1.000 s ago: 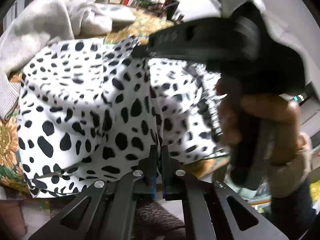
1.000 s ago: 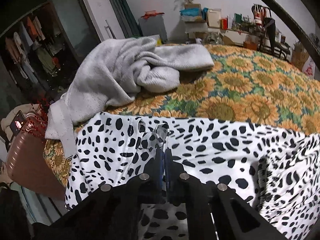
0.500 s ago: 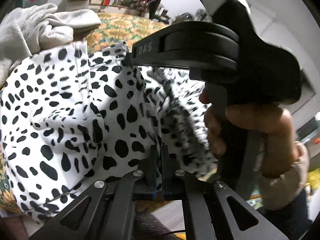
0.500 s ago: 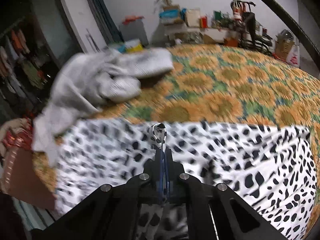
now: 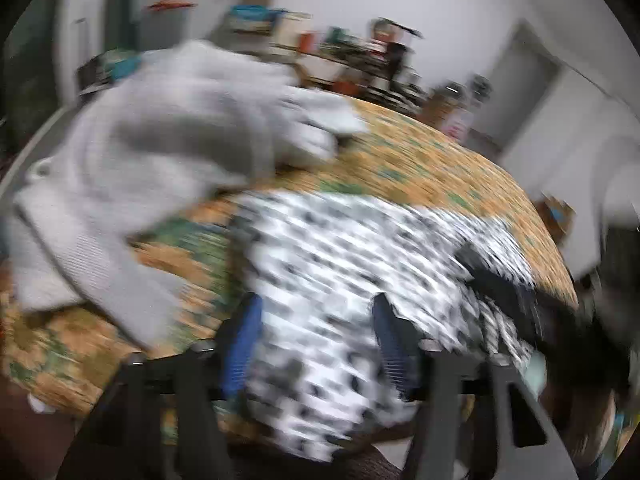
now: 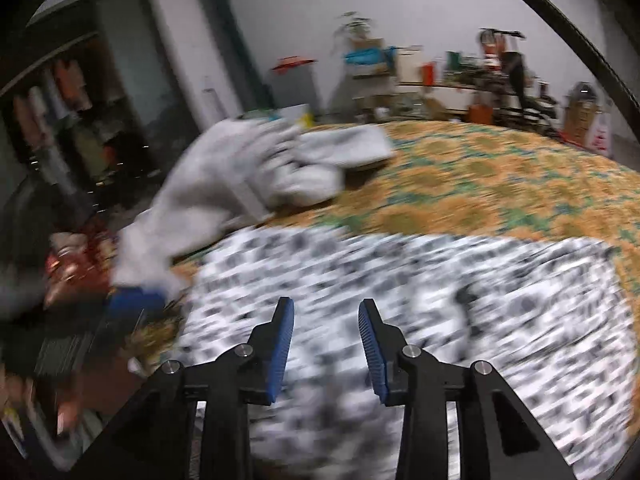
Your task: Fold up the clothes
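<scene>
Both tools are released, the left tool (image 5: 316,344) and right tool (image 6: 326,340) poised over the spotted garment (image 6: 440,288). It lies, blurred but seemingly flat, on the sunflower bedspread (image 6: 500,176), near a grey sweater (image 6: 248,172).

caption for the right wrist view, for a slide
Open right gripper above the spotted garment on the sunflower bedspread, grey garment heaped behind.

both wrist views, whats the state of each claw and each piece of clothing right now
left claw: open, empty
right claw: open, empty
spotted garment: lying spread on the bed, released
grey garment: crumpled heap, unfolded
sunflower bedspread: laid flat under both garments
</scene>
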